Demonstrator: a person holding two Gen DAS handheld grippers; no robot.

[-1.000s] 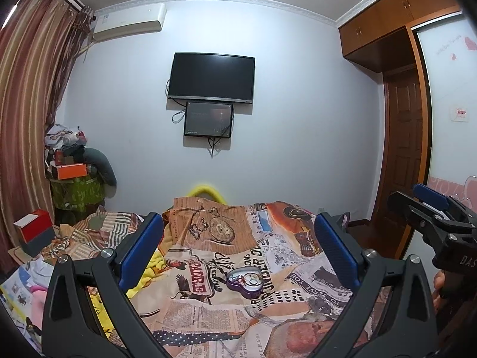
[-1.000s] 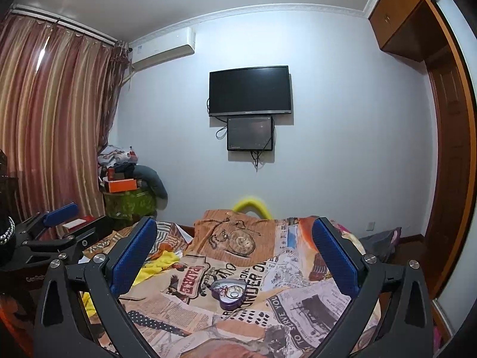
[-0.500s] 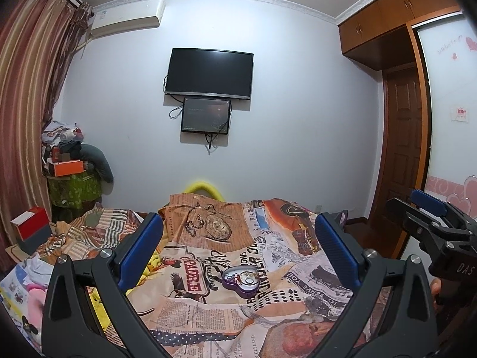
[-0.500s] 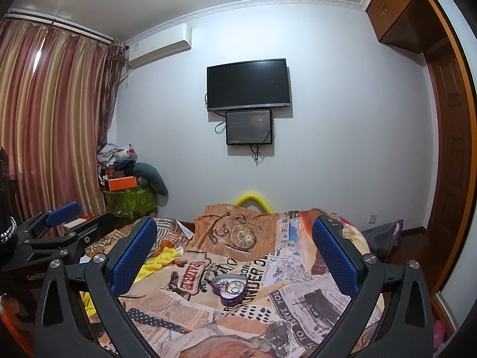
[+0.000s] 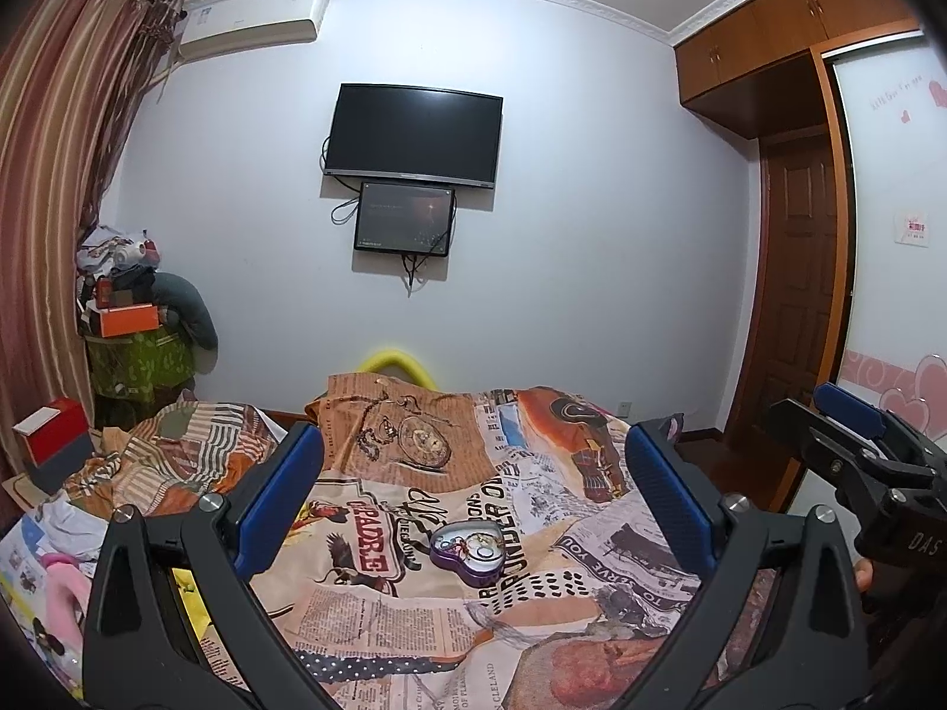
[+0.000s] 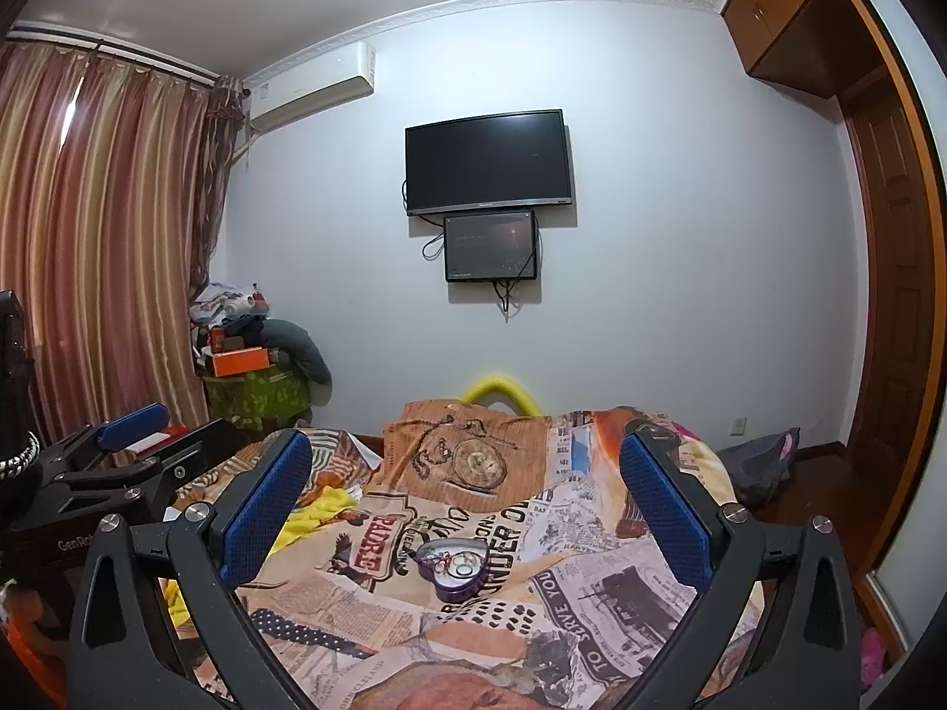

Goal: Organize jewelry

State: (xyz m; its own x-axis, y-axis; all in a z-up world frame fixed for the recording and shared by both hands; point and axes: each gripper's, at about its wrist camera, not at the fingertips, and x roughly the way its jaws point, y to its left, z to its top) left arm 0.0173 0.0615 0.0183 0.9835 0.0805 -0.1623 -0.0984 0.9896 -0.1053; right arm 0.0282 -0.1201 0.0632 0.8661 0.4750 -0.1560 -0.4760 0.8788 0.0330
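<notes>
The heart-shaped purple tin lies open-topped on the newspaper-print bedspread, ahead of and below both grippers, roughly centred between the fingers in each wrist view, with small jewelry pieces bunched inside; what they are is too small to tell. Over the last second it has slid lower in both views and looks a little larger in the left one, while the wall-mounted TV has risen, so both tools have tilted up and eased slightly closer, with nothing touched. The left gripper is spread wide and empty, and so is the right gripper. No loose jewelry shows on the bedspread, which would fit sorting finished or pieces yet to be taken out.
</notes>
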